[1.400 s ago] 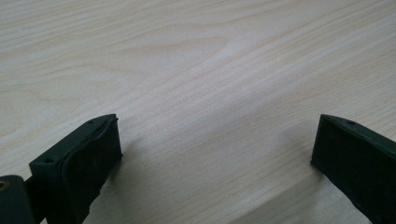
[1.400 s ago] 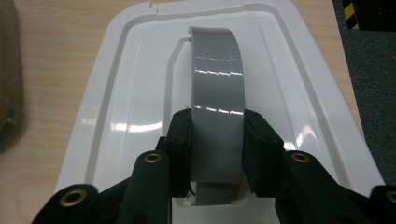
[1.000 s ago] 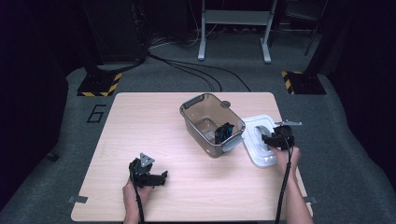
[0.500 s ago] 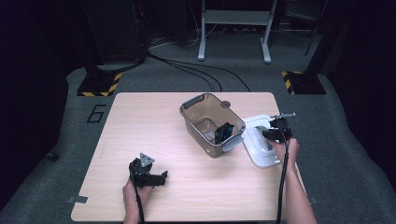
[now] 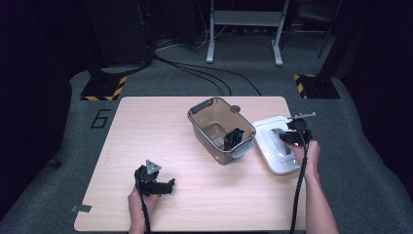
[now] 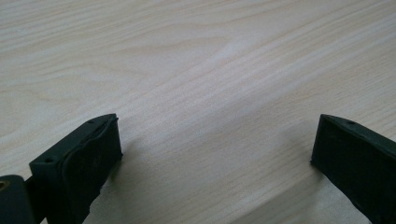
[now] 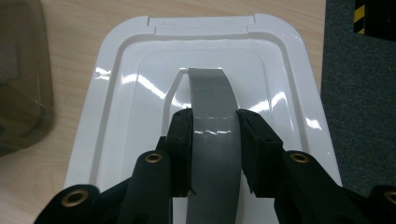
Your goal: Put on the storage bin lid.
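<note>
We see one pale wooden desk (image 5: 160, 122) from above, with two hand-held grippers, one tub and one lid on it. Our right gripper (image 7: 214, 135) has its two black jaws clamped on the single grey handle (image 7: 211, 100) that arches over the middle of the white lid (image 7: 116, 107); the jaws have just been closing, with the handle between them. The lid (image 5: 272, 161) sits near the right edge of the desk, just beside the tub. The one smoky see-through tub (image 5: 214, 114) stands near the middle of the desk, open at the top, with one small black and blue object (image 5: 234, 138) inside it, leaning against the wall nearest the lid. Our left gripper (image 5: 168, 185) is at the near left part of the desk, well apart from the tub and lid. Its two jaws stand wide apart with nothing but bare wood between them, as the left gripper view shows.
</note>
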### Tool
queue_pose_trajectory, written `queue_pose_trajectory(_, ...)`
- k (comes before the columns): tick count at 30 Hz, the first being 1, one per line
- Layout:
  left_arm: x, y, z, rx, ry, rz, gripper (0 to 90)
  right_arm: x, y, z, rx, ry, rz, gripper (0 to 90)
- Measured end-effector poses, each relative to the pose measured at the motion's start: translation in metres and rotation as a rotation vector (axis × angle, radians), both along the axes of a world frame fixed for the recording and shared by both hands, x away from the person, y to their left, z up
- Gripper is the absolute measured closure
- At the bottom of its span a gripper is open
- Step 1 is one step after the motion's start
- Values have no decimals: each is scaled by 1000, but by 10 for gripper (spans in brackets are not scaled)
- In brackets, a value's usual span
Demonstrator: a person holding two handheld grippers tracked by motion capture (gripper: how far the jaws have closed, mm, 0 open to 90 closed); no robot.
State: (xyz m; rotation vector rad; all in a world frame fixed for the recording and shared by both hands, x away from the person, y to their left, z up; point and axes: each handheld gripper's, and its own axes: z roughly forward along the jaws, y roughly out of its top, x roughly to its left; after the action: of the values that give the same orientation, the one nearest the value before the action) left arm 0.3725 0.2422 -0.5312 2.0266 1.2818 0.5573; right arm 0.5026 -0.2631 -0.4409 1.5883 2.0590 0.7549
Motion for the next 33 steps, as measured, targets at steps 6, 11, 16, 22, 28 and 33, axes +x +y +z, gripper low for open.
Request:
queue_pose_trajectory(6,0,0,0,0,0,-2,13,-4,-3,15,-7,-10,2,665)
queue_pose_trajectory(11,0,0,0,0,0,0,13,-7,-7,30,-13,-17,6,665)
queue_pose_trajectory(16,0,0,0,0,1,-2,13,-7,-9,41,-11,-17,15,665)
queue_pose_trajectory(22,0,0,1,0,9,-3,13,-6,-9,65,-12,-29,28,665)
queue_pose_trajectory(28,0,0,1,0,10,-2,13,-5,-4,87,-14,-50,47,665)
queue_pose_trajectory(33,0,0,1,0,10,-1,13,-4,2,101,-13,-60,62,665)
